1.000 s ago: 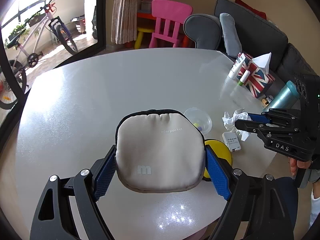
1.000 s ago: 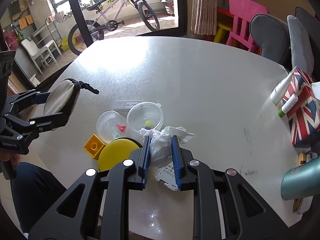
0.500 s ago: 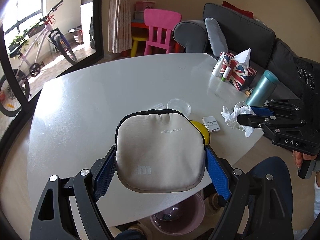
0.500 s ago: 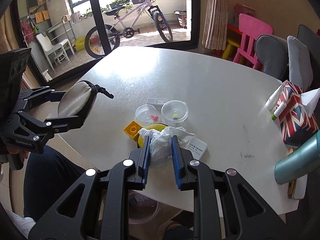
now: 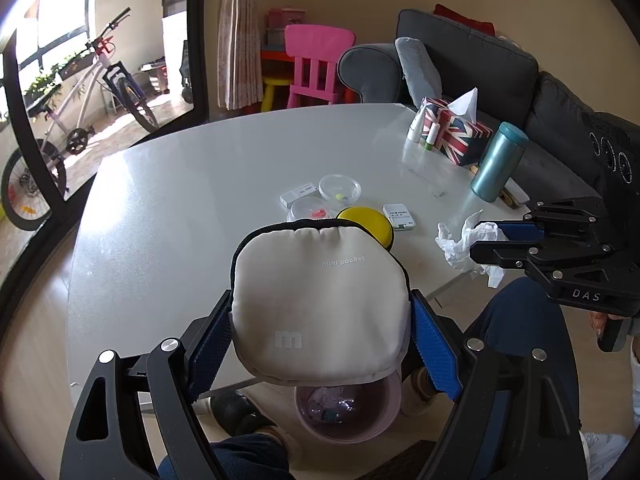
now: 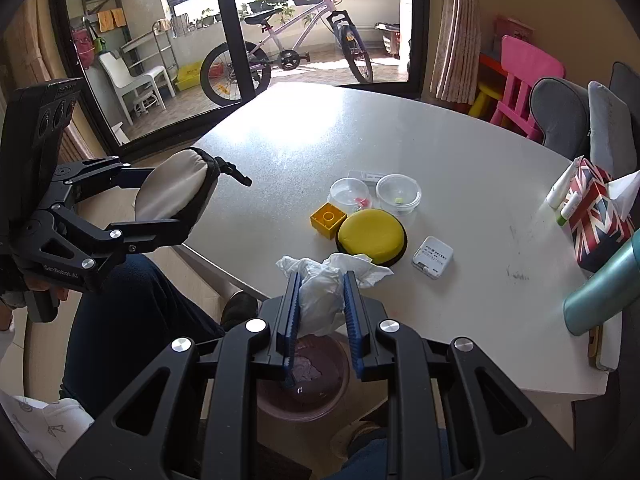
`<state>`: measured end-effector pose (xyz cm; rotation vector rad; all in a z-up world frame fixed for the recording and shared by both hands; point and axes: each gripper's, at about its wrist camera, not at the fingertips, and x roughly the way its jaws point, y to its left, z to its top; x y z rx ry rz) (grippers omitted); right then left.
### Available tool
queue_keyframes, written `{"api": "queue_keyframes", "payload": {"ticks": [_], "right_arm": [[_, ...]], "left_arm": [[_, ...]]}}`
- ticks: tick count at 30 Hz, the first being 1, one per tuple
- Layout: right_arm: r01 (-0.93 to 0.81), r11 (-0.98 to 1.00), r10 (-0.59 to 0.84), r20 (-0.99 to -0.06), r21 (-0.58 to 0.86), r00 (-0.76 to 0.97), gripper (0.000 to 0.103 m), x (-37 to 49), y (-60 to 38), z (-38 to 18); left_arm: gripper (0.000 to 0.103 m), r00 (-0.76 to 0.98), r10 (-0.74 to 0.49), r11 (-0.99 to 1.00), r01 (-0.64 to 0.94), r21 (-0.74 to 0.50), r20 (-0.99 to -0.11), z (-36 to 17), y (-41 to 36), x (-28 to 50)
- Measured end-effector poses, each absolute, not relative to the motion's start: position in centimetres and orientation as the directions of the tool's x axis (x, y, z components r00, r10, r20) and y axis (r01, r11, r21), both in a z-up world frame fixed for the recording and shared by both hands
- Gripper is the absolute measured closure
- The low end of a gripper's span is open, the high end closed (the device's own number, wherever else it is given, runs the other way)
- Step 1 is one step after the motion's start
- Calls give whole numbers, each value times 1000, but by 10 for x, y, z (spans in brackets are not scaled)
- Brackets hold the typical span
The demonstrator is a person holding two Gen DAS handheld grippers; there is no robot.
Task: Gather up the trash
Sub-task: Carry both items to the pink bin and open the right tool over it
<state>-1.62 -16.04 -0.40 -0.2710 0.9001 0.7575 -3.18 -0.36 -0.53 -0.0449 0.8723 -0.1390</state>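
Note:
My left gripper (image 5: 320, 320) is shut on a beige "mini pocket" pouch (image 5: 320, 308), held in the air past the table's near edge; the right wrist view shows that pouch (image 6: 172, 192) at the left. My right gripper (image 6: 320, 304) is shut on a crumpled white tissue (image 6: 324, 284), which in the left wrist view hangs as the tissue (image 5: 464, 244) at the right. A pink waste bin (image 6: 304, 404) stands on the floor below both grippers, with scraps inside; the bin (image 5: 344, 420) sits partly hidden under the pouch.
On the white table (image 6: 400, 140) lie a yellow round case (image 6: 372, 232), a yellow brick (image 6: 328, 220), two clear tubs (image 6: 398, 194), a small white box (image 6: 432, 256), a flag-print tissue box (image 6: 596, 216) and a teal bottle (image 6: 600, 292). A person's legs (image 6: 132, 312) flank the bin.
Both grippers have drawn back from over the table to beyond its near edge, each keeping its load. The pink bin on the floor has come into view beneath them.

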Motion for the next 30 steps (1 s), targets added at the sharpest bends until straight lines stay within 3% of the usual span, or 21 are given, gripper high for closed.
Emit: {"api": "queue_keyframes", "payload": {"ticks": [24, 27, 29, 30], "right_arm": [[-738, 650, 492, -841, 182, 226, 79, -48, -143, -54], [-737, 650, 495, -839, 184, 227, 54, -48, -144, -53], [-733, 654, 499, -834, 186, 234, 29, -46, -146, -52], [-731, 657, 499, -833, 185, 238, 25, -45, -146, -51]], "left_arm": [[23, 591, -178, 984, 86, -158, -787, -31, -5, -58], [23, 592, -179, 984, 90, -157, -786, -30, -6, -57], [23, 593, -181, 983, 92, -157, -785, -30, -6, -57], [23, 593, -182, 983, 92, -158, -785, -30, -6, -57]]}}
